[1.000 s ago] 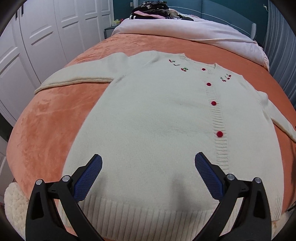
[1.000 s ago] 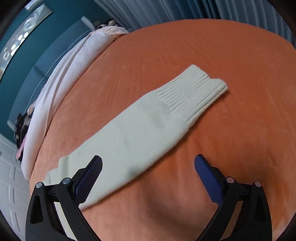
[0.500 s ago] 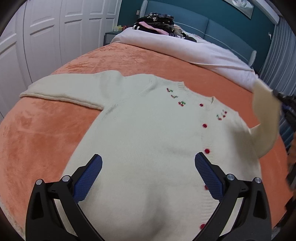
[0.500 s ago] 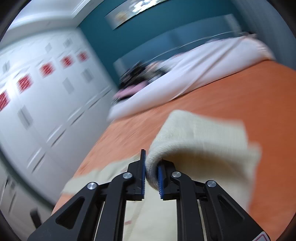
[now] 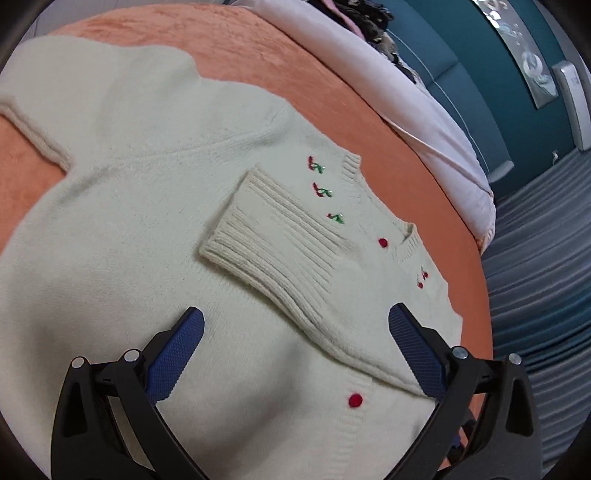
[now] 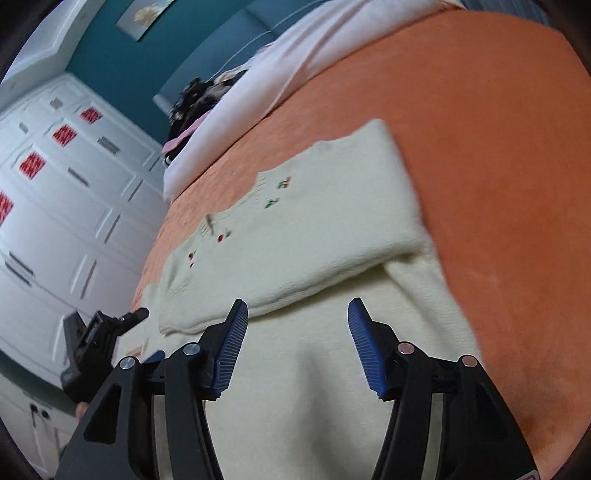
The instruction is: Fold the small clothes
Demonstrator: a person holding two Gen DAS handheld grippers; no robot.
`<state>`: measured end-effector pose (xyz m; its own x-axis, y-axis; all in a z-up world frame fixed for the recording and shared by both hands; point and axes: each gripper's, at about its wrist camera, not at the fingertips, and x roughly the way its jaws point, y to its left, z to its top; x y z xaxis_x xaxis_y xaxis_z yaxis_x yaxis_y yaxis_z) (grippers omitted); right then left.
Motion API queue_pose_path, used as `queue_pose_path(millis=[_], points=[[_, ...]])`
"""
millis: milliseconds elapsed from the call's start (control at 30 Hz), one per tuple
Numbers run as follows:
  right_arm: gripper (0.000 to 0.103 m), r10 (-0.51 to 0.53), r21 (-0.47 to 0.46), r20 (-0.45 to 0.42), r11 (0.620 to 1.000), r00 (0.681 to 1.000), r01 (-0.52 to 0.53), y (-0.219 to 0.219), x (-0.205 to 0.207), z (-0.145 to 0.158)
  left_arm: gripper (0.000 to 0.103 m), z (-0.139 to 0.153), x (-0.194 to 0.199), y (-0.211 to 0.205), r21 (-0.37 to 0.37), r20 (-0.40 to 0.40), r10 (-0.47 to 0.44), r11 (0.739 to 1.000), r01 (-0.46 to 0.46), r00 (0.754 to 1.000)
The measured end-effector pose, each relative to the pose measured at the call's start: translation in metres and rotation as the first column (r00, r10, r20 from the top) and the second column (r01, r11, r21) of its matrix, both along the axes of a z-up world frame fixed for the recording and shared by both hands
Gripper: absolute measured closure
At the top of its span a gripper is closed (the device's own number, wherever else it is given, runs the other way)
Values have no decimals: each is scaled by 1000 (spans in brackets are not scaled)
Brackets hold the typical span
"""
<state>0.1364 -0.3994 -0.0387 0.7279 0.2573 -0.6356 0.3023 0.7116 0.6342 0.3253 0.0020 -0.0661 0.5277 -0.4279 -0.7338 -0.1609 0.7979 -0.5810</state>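
Observation:
A small cream knit cardigan with red buttons and cherry embroidery lies flat on the orange bedspread; it also shows in the right wrist view. One sleeve is folded across the chest, its ribbed cuff lying near the neckline. The other sleeve stretches out at the upper left. My left gripper is open and empty just above the cardigan's front. My right gripper is open and empty above the cardigan's body, beside the folded sleeve.
A pale pink duvet and a pile of dark clothes lie at the head of the bed, before a teal headboard. White wardrobe doors stand at one side. Grey curtains hang beyond the bed's other edge.
My right gripper carried the sleeve over the chest, let it go and opened. My left gripper moved forward toward the neckline and turned.

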Motion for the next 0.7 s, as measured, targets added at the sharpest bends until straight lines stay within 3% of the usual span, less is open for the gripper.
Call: queue_pose_path(millis=[33, 67, 100, 133, 167, 267, 300, 333, 367, 400, 433, 467, 600, 633, 700], points=[[46, -26, 24, 1, 999, 1000, 26, -3, 1, -4, 19, -2, 4, -1, 21, -10, 28, 999, -27, 1000], [51, -54, 63, 10, 997, 999, 53, -9, 7, -6, 44, 0, 8, -4, 46, -4, 37, 998, -37, 999], [77, -71, 95, 19, 993, 997, 69, -13, 12, -9, 59, 2, 15, -7, 39, 5, 13, 999, -13, 1000], [94, -83, 104, 17, 991, 996, 81, -13, 16, -8, 87, 2, 22, -9, 1, 3, -21, 1000, 21, 1000], [100, -102, 100, 48, 990, 994, 97, -14, 19, 0, 92, 6, 25, -8, -27, 9, -29, 999, 30, 1000], [101, -120, 2, 227, 992, 966, 123, -6, 7, 48, 92, 38, 23, -8, -8, 140, -42, 999, 43, 989], [101, -119, -34, 247, 991, 962, 132, -7, 3, 52, 92, 43, 22, -9, 5, 172, -50, 999, 50, 984], [101, -123, -57, 221, 989, 968, 139, -10, 6, 47, 92, 42, 22, -9, 25, 180, -56, 998, 52, 982], [101, -130, -63, 127, 988, 983, 139, -17, 15, 28, 92, 32, 24, -10, 56, 149, -57, 997, 49, 987], [100, -152, -78, 27, 985, 988, 154, -23, 18, 10, 92, 16, 28, -10, 72, 98, -53, 996, 46, 994], [100, -171, -80, -17, 982, 985, 169, -26, 15, 1, 91, -2, 29, -7, 77, 44, -44, 996, 40, 998], [100, -168, -72, 6, 983, 986, 168, -24, 9, 4, 90, -14, 26, -2, 67, 31, -36, 997, 34, 999], [100, -14, -216, 82, 976, 997, 32, 17, 19, 44, 89, -19, 12, 3, 58, 108, -47, 997, 41, 993], [100, 28, -247, 63, 969, 998, -11, 25, 29, 44, 89, -20, 12, 3, 55, 109, -40, 998, 34, 993], [100, 49, -297, -67, 953, 997, -67, 27, 49, 16, 89, -21, 12, 3, 49, 111, -31, 998, 26, 993]])
